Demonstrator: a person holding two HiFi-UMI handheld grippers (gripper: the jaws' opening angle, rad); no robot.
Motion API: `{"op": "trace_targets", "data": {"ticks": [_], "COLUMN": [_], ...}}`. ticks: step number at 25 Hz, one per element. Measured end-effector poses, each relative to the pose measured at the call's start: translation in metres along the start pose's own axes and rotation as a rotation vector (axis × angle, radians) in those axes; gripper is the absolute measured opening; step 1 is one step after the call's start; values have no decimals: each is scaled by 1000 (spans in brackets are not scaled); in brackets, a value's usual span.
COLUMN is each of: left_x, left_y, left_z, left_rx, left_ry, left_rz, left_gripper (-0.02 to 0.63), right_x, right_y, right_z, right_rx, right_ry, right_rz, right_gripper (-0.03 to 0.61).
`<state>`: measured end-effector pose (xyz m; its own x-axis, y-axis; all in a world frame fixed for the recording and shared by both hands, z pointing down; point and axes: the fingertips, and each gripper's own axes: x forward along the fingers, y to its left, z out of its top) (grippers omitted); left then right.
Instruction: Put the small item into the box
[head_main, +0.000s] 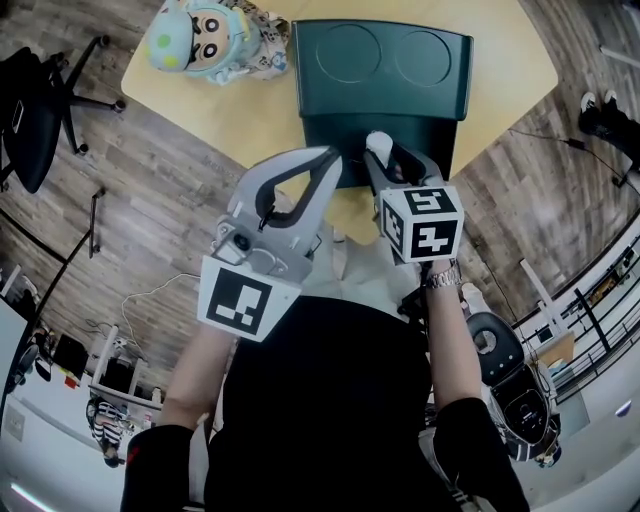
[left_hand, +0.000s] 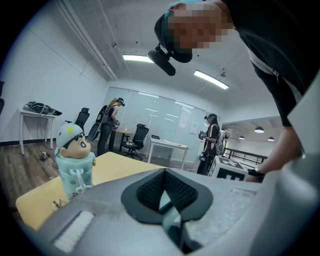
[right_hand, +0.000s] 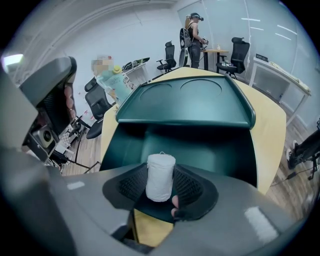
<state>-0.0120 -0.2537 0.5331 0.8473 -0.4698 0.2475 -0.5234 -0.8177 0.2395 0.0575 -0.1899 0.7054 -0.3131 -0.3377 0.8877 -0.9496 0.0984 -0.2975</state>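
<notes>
Head view: the spool (head_main: 377, 143) is not yet in the box (head_main: 400, 60). The right gripper (head_main: 388, 158) holds it at the box's 6 o'clock rim, above the table (head_main: 250, 110). The left gripper (head_main: 322, 160) hovers beside it at 9 o'clock.

Left gripper view: jaws closed, empty.

Right gripper view: jaws clamp the upright spool, box interior at 12 o'clock. Moving forward and releasing are left.

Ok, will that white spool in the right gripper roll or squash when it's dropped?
The white spool is a wound cylinder, so it probably rolls if it lands sideways in the green box. Small, likely light. The right gripper holds it upright without visible denting, so probably fairly firm.
</notes>
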Motion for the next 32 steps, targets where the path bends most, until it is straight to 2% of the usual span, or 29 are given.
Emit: {"op": "trace_targets", "data": {"ticks": [6, 18, 24, 29, 32], "left_x": [-4, -8, -14, -17, -20], "left_y": [2, 0, 0, -5, -12], "left_z": [-2, -1, -1, 1, 6], "left_rx": [-2, -1, 11, 21, 33], "left_ry": [-1, -4, -6, -17, -27], "left_rz": [4, 6, 9, 14, 9], "left_gripper": [2, 2, 2, 2, 2], "right_x": [3, -1, -6, -18, -26], "right_y": [0, 1, 0, -3, -1], "right_z": [2, 5, 10, 17, 17], "right_rx": [1, 63, 67, 71, 81], "right_ry": [11, -14, -43, -96, -118], "right_rz": [-23, 25, 17, -11, -8], "right_gripper": [172, 212, 210, 151, 95]}}
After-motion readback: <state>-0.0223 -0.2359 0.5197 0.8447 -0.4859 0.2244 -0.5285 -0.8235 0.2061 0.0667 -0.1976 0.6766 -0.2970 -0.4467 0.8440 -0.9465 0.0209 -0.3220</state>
